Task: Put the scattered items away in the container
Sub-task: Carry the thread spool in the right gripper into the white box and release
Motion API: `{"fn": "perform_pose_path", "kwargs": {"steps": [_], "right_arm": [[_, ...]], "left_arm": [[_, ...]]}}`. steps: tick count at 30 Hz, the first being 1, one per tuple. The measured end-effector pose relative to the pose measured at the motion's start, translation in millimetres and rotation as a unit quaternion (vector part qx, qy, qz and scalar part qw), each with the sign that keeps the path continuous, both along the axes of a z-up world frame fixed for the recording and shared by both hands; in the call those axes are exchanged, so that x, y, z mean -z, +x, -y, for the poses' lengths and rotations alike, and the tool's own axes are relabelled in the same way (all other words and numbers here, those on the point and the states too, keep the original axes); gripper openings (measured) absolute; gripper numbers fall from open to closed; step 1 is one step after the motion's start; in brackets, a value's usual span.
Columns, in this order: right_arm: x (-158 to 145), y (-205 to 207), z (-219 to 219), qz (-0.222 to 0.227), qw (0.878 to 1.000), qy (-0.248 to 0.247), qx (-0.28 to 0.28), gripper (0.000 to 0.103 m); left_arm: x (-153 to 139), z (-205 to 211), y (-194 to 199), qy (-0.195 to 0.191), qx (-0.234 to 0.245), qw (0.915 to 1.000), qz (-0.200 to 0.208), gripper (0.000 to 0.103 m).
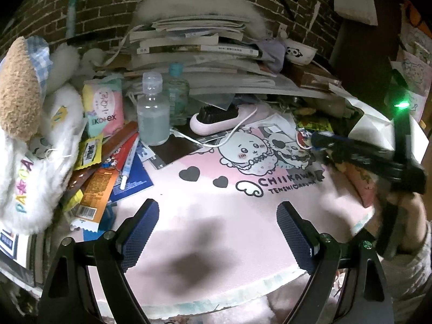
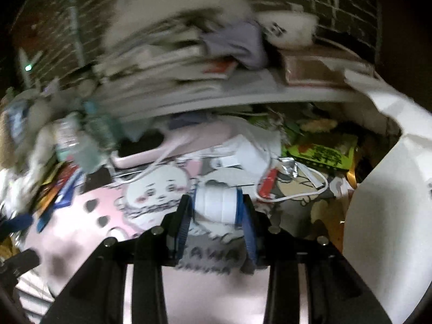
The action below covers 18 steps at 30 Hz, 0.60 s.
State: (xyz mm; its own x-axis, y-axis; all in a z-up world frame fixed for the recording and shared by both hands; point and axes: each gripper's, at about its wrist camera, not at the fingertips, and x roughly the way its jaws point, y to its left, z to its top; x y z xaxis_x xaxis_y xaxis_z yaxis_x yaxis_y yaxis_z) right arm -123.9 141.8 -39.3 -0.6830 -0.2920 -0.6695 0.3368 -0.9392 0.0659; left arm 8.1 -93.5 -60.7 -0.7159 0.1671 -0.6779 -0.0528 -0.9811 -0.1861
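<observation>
**Small white jar pinched across its sides**

The right gripper (image 2: 217,206) clamps a white jar (image 2: 216,202) above the pink mat (image 2: 189,291); it looks light, rigid, smooth, so it may slip. The left gripper (image 1: 217,228) hangs open, empty

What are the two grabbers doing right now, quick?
Left gripper: open, nothing between its fingers, above the pink mat.
Right gripper: shut on a small white jar, pads pressing both sides.
</observation>
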Motion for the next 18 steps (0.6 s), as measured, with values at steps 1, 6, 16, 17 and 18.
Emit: {"fn": "perform_pose_path", "kwargs": {"steps": [1, 6, 16, 17, 18], "right_arm": [[-6, 8, -1, -0.009, 1.000, 0.001, -0.006, 0.032], [-38, 42, -21, -0.064, 0.998, -0.002, -0.014, 0.032], [-94, 78, -106, -0.136, 0.987, 0.033, 0.077, 0.032], [-96, 77, -116, -0.134, 0.986, 0.039, 0.088, 0.032], [-97, 75, -126, -0.128, 0.986, 0.046, 0.099, 0.032]], "left_arm": [[0, -1, -1, 0.000, 0.001, 1.0000, 0.001, 0.087], [0, -7, -4, 0.008, 0.011, 0.9999, 0.004, 0.087], [-7, -32, -11, 0.003, 0.036, 0.9993, 0.001, 0.087], [-7, -35, -12, 0.003, 0.038, 0.9993, 0.003, 0.087], [-7, -37, -12, 0.002, 0.040, 0.9992, 0.004, 0.087]]}}
